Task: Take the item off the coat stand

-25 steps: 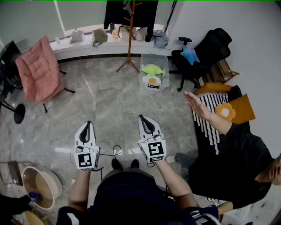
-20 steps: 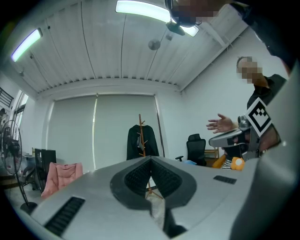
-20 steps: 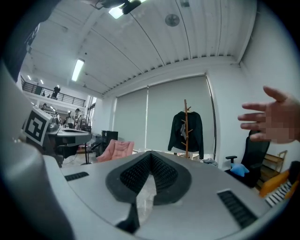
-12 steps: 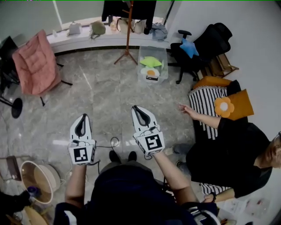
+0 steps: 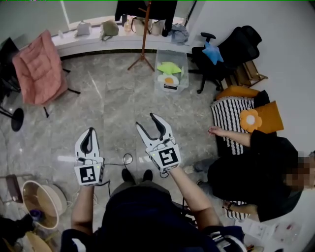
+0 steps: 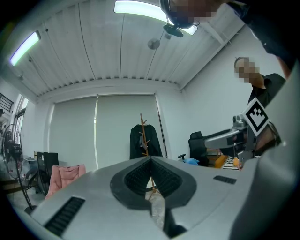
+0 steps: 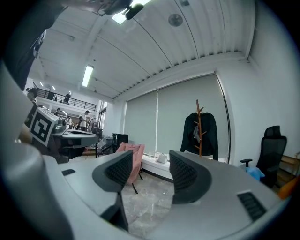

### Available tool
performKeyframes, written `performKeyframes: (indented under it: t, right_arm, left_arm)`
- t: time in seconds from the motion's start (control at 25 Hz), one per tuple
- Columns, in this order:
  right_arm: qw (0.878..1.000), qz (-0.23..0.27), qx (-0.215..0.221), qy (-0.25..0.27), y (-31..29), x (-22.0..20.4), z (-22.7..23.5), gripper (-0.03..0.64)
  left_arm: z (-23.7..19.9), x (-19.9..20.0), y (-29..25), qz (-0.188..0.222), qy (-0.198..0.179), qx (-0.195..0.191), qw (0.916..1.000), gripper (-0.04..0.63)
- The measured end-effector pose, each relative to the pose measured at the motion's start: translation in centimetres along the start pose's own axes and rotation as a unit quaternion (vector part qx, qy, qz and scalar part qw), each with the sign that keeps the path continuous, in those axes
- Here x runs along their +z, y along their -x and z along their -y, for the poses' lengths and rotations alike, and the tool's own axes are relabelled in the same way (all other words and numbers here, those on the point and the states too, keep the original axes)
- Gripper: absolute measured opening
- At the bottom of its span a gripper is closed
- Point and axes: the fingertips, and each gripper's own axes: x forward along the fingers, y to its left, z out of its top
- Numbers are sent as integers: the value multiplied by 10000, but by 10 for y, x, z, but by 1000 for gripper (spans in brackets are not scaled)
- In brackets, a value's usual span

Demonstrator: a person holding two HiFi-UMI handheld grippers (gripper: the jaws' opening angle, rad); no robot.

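The wooden coat stand point(image 5: 144, 34) rises at the far side of the room by the window sill, with a black coat point(image 5: 129, 9) hung on it. Both grippers are far from it, held level over the floor in front of me. My left gripper point(image 5: 89, 136) is shut and empty; in its own view the stand point(image 6: 143, 133) and coat point(image 6: 137, 143) show just above the closed jaws. My right gripper point(image 5: 146, 121) is open; its jaws have just been opening and nothing is between them. In the right gripper view the stand point(image 7: 198, 126) is to the right of the jaws.
A clear box point(image 5: 183, 72) with soft toys sits on the floor right of the stand. A pink chair point(image 5: 38, 69) is at the left, a black office chair point(image 5: 219, 59) at the right. A seated person point(image 5: 256, 162) is close on my right. A basin point(image 5: 45, 202) lies at the lower left.
The right gripper's jaws have gone from shut to open, and it has shifted a little left. The seated person's raised hand has come down. The left gripper has hardly moved.
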Motion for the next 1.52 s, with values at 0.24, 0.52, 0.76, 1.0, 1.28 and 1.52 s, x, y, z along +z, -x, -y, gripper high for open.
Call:
performKeyframes:
  t: [0.24,0.52,0.76,1.0,1.28,1.52]
  right_arm:
    - [9999,-56,-108,102,-22,-8,3,300]
    - [9993,-99,-318,176,-54,-7,-1,308]
    - [9993,-121,-318,162,-91,-7,18,308]
    - [9993,-93,-231,263,-151,-8,69,308]
    - [10000,21,41,86,-225,2,156,308]
    - [9996,-33,209,207,-305,14,215,307]
  left_arm:
    - [-17,-8,-2,36,25,-63,10000,25]
    - [-45,-15,-5,27,14,-258,9997,25]
    - [-57,-23,-30,-42,64,-276,9996,25]
    - [-66,-33,-96,-46,51,-162,9998,25]
    - [-73,-25,-201,52,21,281,9996,25]
    - [-97,-17,-290,47,84,451,9989,25]
